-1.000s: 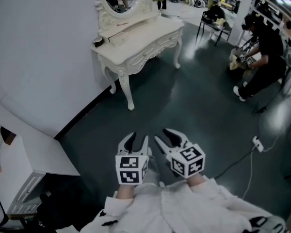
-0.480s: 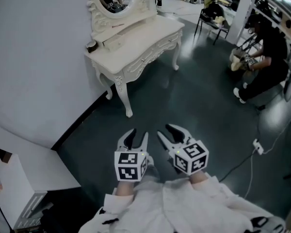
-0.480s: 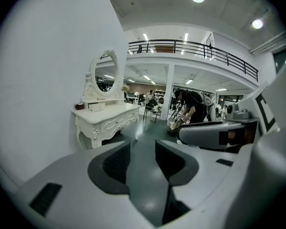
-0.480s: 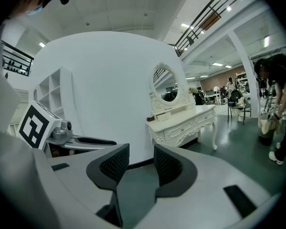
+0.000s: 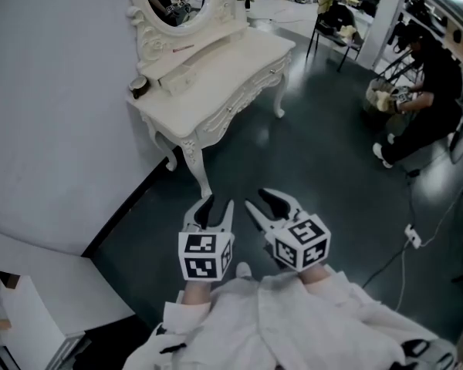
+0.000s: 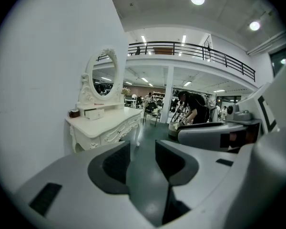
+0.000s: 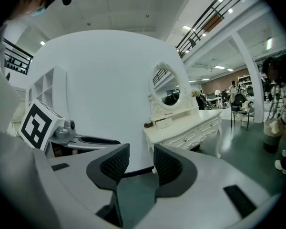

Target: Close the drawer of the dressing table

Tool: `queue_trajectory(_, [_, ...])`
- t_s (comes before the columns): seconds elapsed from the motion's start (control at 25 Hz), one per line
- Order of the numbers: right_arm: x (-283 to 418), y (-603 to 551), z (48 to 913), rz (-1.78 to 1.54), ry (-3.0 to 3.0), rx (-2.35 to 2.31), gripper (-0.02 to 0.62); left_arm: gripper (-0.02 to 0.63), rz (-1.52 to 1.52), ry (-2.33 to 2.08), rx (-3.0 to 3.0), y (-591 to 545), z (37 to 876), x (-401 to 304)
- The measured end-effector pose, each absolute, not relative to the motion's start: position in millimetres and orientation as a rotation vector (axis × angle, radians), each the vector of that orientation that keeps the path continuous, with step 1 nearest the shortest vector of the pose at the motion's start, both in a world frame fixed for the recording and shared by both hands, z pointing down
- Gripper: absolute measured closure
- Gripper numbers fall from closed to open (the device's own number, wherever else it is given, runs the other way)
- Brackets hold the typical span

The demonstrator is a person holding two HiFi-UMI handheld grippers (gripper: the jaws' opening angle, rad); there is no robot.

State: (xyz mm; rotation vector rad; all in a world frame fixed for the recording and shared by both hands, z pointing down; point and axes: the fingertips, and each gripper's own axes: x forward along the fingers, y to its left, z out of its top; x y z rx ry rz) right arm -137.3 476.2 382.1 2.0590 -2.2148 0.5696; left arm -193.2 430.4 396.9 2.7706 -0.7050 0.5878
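Drawer [image 5: 177, 77] on the dressing table [image 5: 233, 58] looks small, light and stiff, so I'd just nudge its front flat; left tool [image 5: 218, 204] and right tool [image 5: 256, 200] hang half open, empty.

Wht ornate dressing table [image 5: 233, 58] agst wall; sm top drawer [image 5: 179, 77] ajar.

Glossy cream-painted dressing table [image 5: 231, 62], shiny dark floor [image 5: 316, 177], smooth matt white wall [image 5: 54, 91]

dressing table [image 5: 230, 62] nearer, shelf unit [image 5: 19, 314] apparently receding
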Motion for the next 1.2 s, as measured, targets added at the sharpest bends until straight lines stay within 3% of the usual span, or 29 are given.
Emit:
queue_trajectory(0.72, [-100, 395, 406, 0.664, -2.207, 2.045, 0.459, 0.460, 0.653, -0.645, 2.686, 358, 433, -160])
queue_trajectory(1.2, [-14, 286, 390, 0.633, -2.286, 2.000, 0.459, 0.462, 0.645, -0.717, 2.681, 256, 424, -85])
